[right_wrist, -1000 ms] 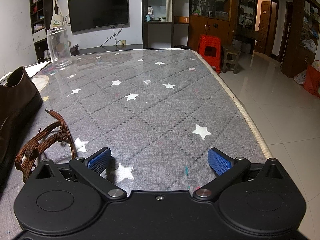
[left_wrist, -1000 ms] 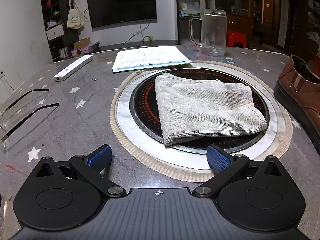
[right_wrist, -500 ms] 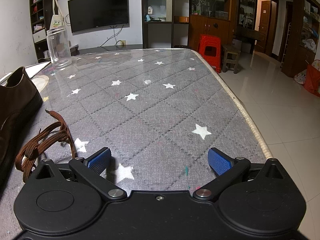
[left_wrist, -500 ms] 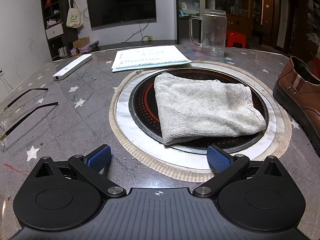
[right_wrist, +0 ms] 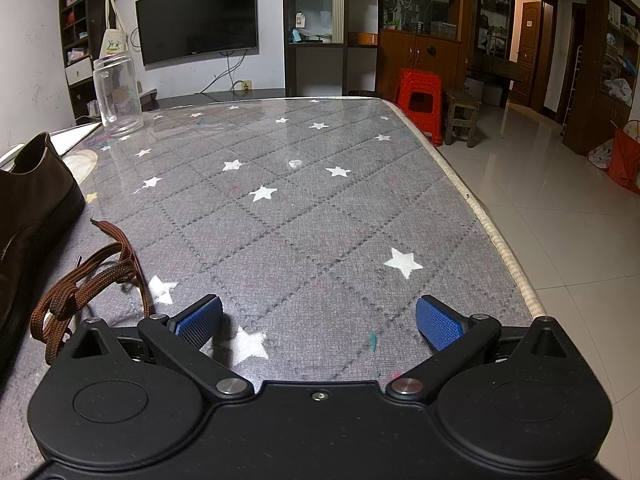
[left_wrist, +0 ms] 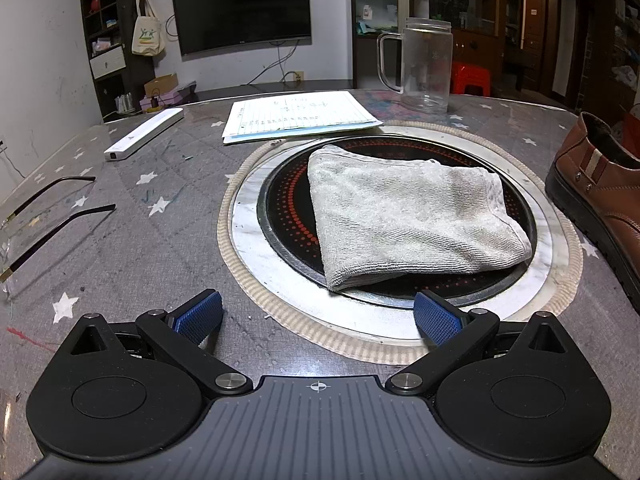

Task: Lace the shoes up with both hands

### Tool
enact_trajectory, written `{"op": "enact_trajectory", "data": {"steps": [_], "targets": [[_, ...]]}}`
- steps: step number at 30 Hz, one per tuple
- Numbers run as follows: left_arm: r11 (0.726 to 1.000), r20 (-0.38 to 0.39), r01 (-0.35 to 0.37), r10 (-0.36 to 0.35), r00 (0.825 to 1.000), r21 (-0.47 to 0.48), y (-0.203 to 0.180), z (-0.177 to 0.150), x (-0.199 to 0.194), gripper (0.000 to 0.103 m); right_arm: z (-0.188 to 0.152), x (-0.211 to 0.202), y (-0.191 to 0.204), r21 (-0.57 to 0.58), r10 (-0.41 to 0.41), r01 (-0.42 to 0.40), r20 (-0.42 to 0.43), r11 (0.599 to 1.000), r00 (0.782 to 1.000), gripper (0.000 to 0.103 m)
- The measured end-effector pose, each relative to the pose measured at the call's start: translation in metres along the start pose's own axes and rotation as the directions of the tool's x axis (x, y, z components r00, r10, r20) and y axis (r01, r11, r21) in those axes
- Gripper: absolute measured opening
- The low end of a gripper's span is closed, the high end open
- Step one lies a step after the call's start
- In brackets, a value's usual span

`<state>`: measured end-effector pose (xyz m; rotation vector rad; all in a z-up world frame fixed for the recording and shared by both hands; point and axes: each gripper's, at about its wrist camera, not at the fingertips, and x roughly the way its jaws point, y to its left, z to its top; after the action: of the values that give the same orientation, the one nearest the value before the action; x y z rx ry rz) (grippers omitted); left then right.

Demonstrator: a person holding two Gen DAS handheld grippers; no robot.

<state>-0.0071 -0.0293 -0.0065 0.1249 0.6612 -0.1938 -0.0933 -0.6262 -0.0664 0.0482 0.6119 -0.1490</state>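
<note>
Brown shoe (left_wrist: 596,188) (grey starred tablecloth (right_wrist: 304,220))

White wall with a dark TV (right_wrist: 196,18), shelving units (left_wrist: 106,32) left, wooden cabinets (right_wrist: 420,56), red plastic stools (right_wrist: 418,98), glossy tiled floor (right_wrist: 560,220), doorway (right_wrist: 526,40) at right.

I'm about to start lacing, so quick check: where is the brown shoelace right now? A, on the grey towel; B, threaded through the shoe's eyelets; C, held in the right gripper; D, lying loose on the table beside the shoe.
D: the shoelace lies in a loose heap on the table beside the shoe, and the right gripper is open and empty.
</note>
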Motion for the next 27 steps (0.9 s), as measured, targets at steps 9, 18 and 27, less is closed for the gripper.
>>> {"op": "enact_trajectory", "data": {"steps": [9, 18, 27], "targets": [[1.0, 0.0, 0.0, 0.0, 1.0, 0.0, 0.0006, 0.0003, -0.0003, 0.103, 0.0005, 0.0008, -0.0018, 0.0, 0.0, 0.0, 0.0, 1.0, 1.0, 0.103], [1.0, 0.0, 0.0, 0.0, 1.0, 0.0, 0.0006, 0.0003, -0.0006, 0.103, 0.0007, 0.0002, -0.0009, 0.0, 0.0, 0.0, 0.0, 1.0, 1.0, 0.103], [1.0, 0.0, 0.0, 0.0, 1.0, 0.0, 0.0006, 0.0003, -0.0005, 0.103, 0.0005, -0.0002, 0.001, 0.0, 0.0, 0.0, 0.0, 1.0, 1.0, 0.103]]}}
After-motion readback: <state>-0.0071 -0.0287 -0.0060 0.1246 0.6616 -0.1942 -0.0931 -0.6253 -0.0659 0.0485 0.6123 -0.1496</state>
